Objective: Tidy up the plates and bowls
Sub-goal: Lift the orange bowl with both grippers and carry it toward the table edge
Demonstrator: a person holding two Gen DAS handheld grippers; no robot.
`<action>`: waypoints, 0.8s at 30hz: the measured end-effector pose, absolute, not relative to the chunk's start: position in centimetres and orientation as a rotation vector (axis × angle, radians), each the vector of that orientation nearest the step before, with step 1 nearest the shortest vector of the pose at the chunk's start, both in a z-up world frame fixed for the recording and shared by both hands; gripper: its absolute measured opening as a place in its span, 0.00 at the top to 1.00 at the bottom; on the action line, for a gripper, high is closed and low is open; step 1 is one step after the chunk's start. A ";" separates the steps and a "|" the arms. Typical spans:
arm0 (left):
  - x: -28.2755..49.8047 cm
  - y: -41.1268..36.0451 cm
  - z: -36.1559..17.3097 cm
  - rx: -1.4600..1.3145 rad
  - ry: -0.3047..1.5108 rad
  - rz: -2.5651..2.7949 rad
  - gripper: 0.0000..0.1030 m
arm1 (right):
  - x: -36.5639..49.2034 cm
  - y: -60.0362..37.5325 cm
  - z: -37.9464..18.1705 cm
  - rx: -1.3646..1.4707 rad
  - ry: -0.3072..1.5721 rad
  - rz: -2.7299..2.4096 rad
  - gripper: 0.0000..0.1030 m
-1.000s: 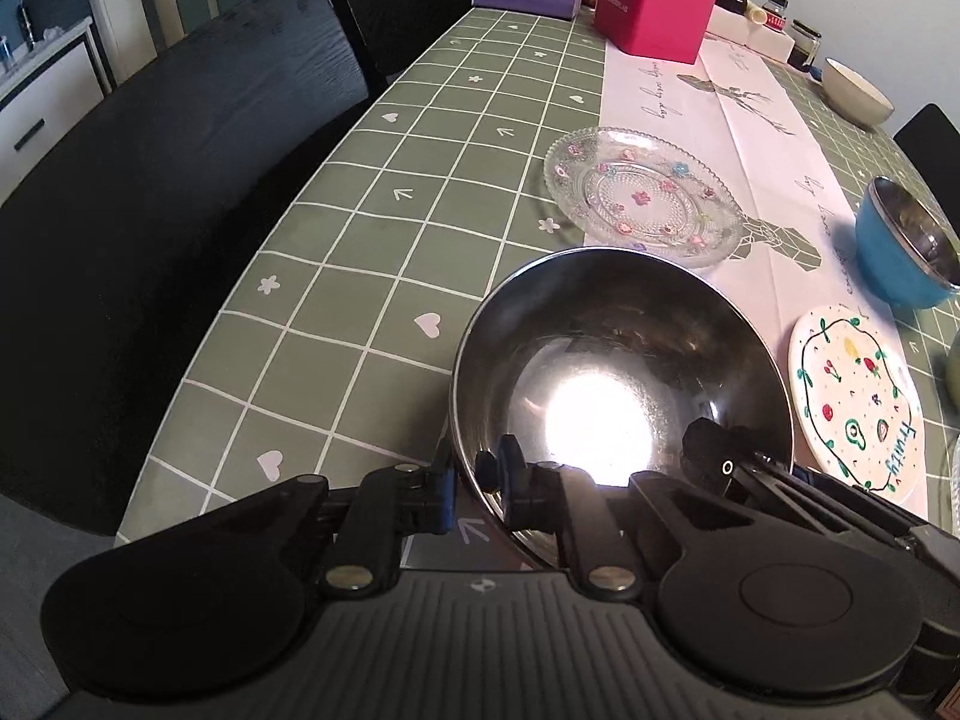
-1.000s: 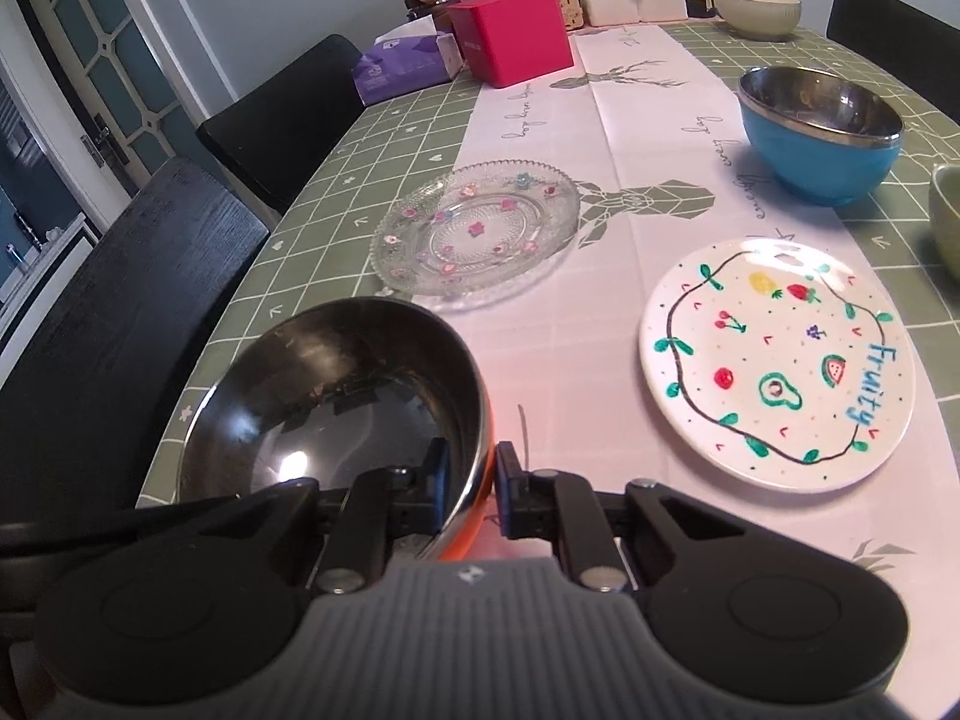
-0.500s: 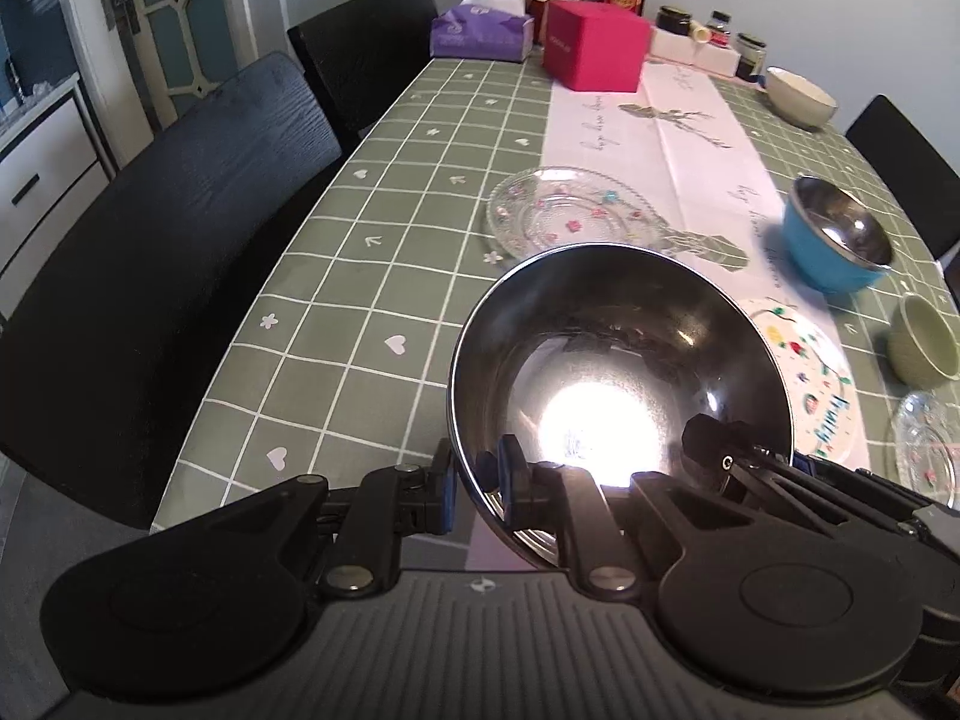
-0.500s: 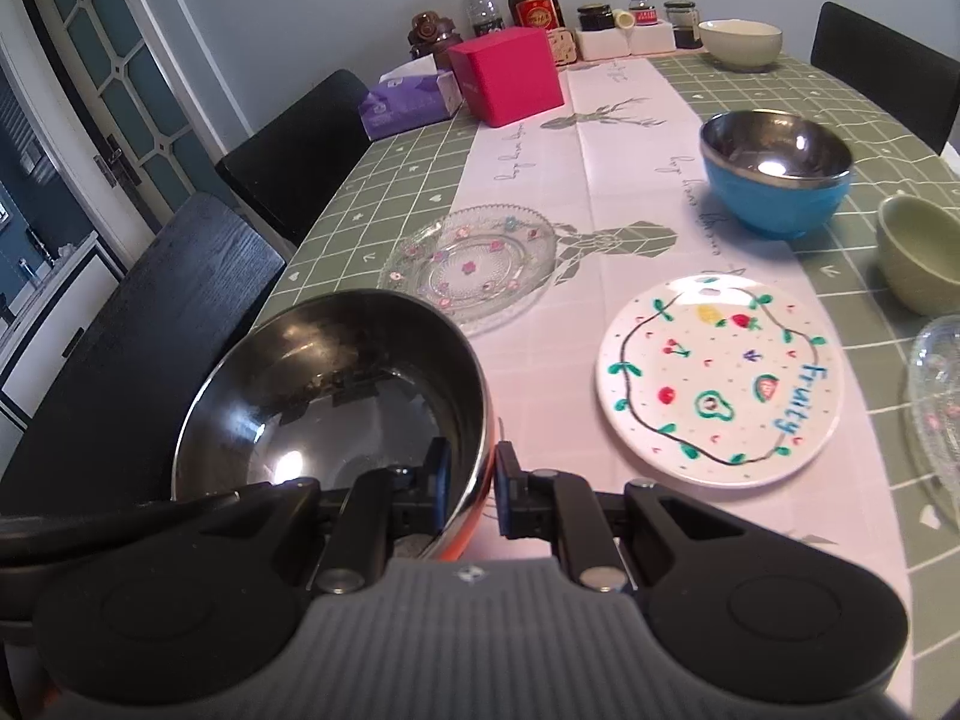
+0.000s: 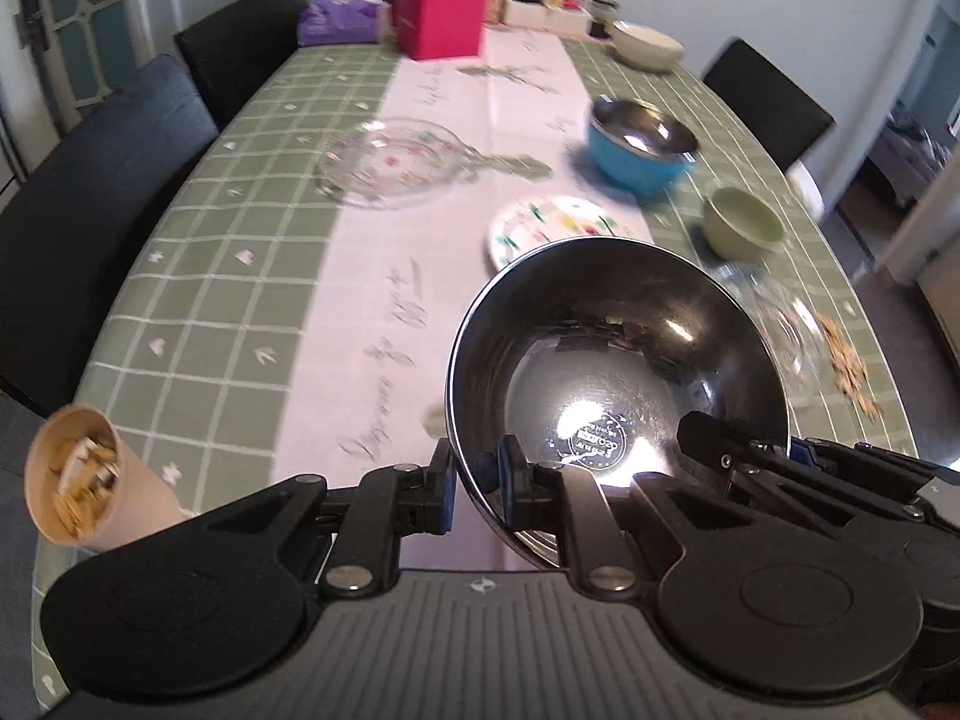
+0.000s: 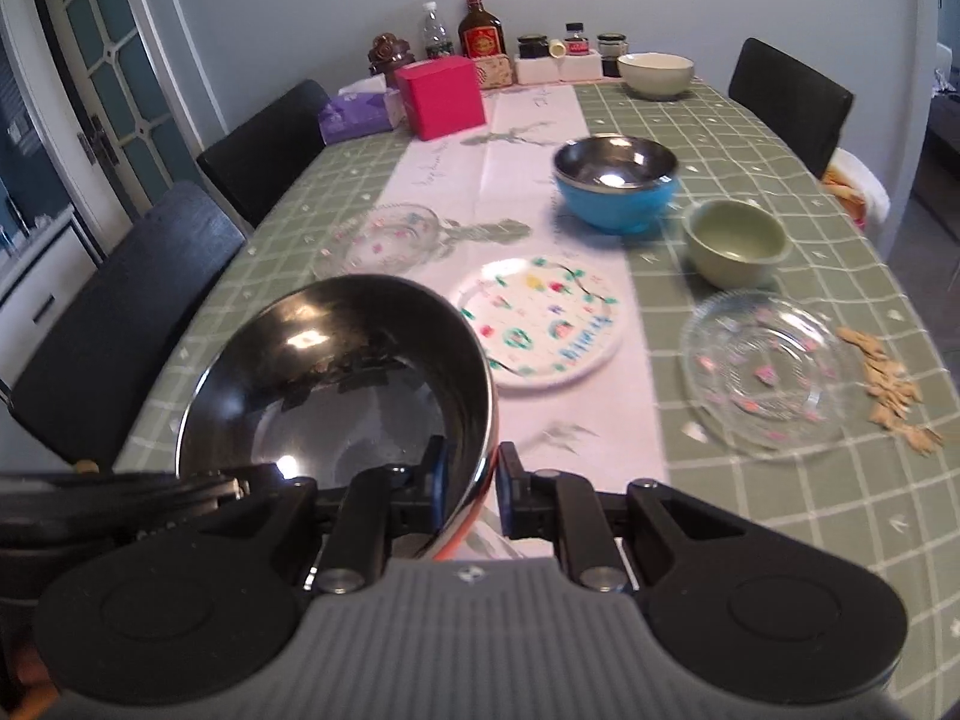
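You have the steel bowl (image 5: 618,384) pinched at its rim from two sides: your left tool (image 5: 474,483) is clamped on the near left edge, one pad inside and one outside the wall, and your right tool (image 6: 468,483) grips the opposite edge the same way. The bowl hangs clear above the tabletop (image 6: 780,516), tilted so its mirrored inside faces both cameras; an orange outer skin shows under the rim in the right wrist view.

Below and beyond the bowl lies the white plate (image 6: 540,321) with painted fruit, on the pale runner (image 5: 372,276) down the middle. Past it stands the blue bowl (image 6: 618,183) with a steel lining, and just to its right the small green bowl (image 6: 735,240), the two near each other but apart. A clear glass plate (image 6: 768,375) sits to the right, close to the tabletop's right edge, with a scatter of light crumbs (image 6: 888,387) just beside its rim. A second glass plate (image 5: 390,162) lies on the left, half over the runner.

The near stretch of runner and the green checked cloth to its left are bare. At the near left corner a paper cup (image 5: 90,492) full of scraps stands right by the edge. Dark chairs (image 6: 120,312) line the left side; a pink box (image 6: 444,96) and bottles crowd the far end.
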State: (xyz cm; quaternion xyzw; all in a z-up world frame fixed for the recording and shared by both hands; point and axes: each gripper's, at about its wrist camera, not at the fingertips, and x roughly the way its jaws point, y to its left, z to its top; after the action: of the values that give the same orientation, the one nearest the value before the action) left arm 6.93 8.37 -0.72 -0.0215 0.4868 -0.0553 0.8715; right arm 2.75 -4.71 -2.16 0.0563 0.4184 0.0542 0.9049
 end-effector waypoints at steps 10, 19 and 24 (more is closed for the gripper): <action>0.7 4.4 -4.5 0.006 1.107 -0.196 0.83 | -3.7 -10.0 -5.3 0.114 0.989 0.083 0.86; -1.9 3.2 -5.4 0.094 1.095 -0.215 0.83 | -6.5 -11.0 -7.1 0.163 1.017 0.093 0.87; -2.0 3.1 -6.3 0.091 1.131 -0.229 0.83 | -7.1 -11.1 -7.9 0.134 1.024 0.099 0.86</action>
State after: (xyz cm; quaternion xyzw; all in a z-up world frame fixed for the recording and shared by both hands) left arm -2.02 3.12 -6.31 0.0431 0.5345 -0.1083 0.8371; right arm -7.15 -11.07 -7.91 0.0640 0.4891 0.0471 0.8686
